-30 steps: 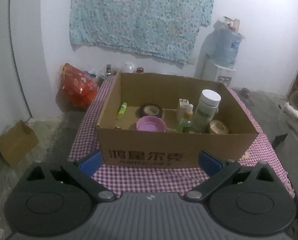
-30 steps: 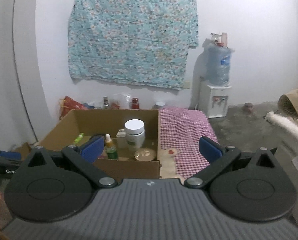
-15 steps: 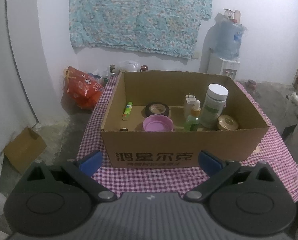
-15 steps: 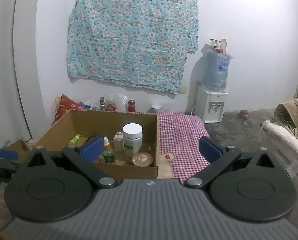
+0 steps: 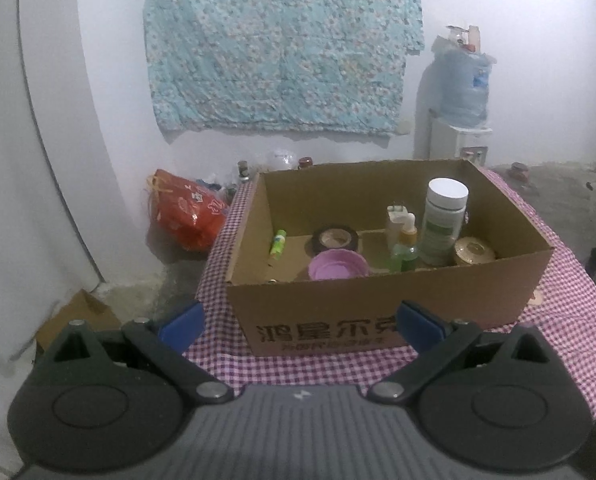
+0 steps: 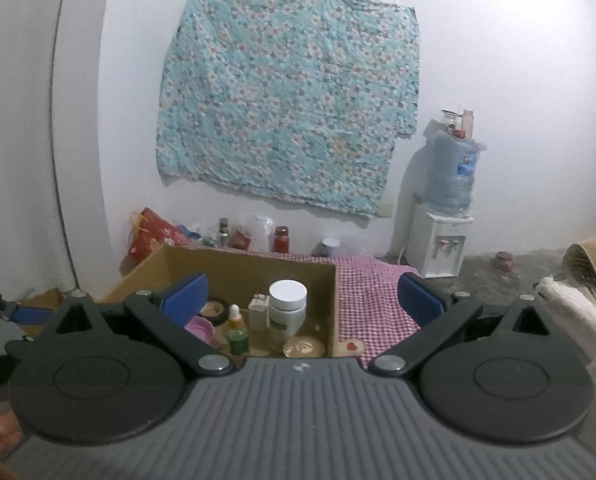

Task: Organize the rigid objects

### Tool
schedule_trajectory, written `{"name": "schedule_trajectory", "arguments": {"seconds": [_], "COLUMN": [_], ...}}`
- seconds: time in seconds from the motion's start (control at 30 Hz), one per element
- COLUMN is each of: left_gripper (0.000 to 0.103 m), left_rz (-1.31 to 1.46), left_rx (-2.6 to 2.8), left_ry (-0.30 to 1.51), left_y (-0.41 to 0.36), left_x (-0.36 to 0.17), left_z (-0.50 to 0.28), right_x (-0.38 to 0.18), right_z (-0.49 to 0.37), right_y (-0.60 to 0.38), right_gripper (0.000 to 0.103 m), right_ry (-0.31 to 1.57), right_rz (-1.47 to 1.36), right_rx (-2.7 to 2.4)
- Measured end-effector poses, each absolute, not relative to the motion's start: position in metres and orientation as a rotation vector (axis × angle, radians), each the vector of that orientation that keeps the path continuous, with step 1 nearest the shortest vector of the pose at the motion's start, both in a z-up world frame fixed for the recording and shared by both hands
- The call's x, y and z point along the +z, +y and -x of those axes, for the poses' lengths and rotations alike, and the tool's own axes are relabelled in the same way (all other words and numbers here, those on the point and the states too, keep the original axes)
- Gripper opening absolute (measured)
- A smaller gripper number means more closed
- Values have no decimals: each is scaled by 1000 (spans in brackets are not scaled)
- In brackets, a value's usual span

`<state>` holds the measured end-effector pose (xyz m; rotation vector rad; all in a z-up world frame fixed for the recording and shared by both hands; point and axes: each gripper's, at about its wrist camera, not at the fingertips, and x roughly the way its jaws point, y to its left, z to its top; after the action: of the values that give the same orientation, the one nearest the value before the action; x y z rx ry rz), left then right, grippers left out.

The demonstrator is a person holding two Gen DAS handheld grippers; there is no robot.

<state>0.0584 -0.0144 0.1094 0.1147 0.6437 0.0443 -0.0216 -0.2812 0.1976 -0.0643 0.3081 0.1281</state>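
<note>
Both grippers are held back from the cardboard box [image 5: 389, 256], which sits on the checked cloth of the bench [image 5: 321, 364] toward its far edge by the wall. The left gripper [image 5: 299, 322] is seen with jaws spread wide and nothing between them; the right gripper [image 6: 301, 294] likewise, wide apart and empty.

All the rigid items are inside the box. At the right end a tall white-capped bottle [image 5: 443, 220] stands upright, just beside a small green dropper bottle [image 5: 405, 250], a white plug adapter [image 5: 397, 220] and a round gold tin [image 5: 473, 251]. Mid-box lie a black tape roll [image 5: 335, 238] and a pink lid [image 5: 337, 269]; a green-capped tube [image 5: 277, 244] lies near the left wall.

Handling is judged as follows: everything looks stiff and light. The tall bottle is likely smooth and top-heavy, best gripped across the body below the cap. The dropper bottle may be glass, so a gentle squeeze on the body is advised, not the neck. The tape roll is best pinched through its rim. The flat lid and tin are low and are judged awkward; an edge pinch is suggested.
</note>
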Motion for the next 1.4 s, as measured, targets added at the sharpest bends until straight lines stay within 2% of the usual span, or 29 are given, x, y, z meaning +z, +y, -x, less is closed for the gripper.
{"name": "schedule_trajectory", "arguments": {"seconds": [0.27, 0.6, 1.0, 1.4], "left_gripper": [103, 103, 103, 103], "left_rz": [-56, 50, 46, 21], "left_rx": [-11, -61, -26, -20], "left_ry": [649, 722, 783, 794], "left_y": [-5, -2, -6, -14], "left_x": [109, 102, 99, 101], "left_z": [-56, -73, -97, -107], "right_x": [186, 149, 119, 109], "right_z": [21, -3, -51, -70], "right_y": [-287, -269, -245, -253], "right_gripper": [102, 102, 102, 102], "right_ry": [321, 481, 626, 659], "right_rz": [11, 15, 25, -24], "right_rx": [149, 118, 140, 131]}}
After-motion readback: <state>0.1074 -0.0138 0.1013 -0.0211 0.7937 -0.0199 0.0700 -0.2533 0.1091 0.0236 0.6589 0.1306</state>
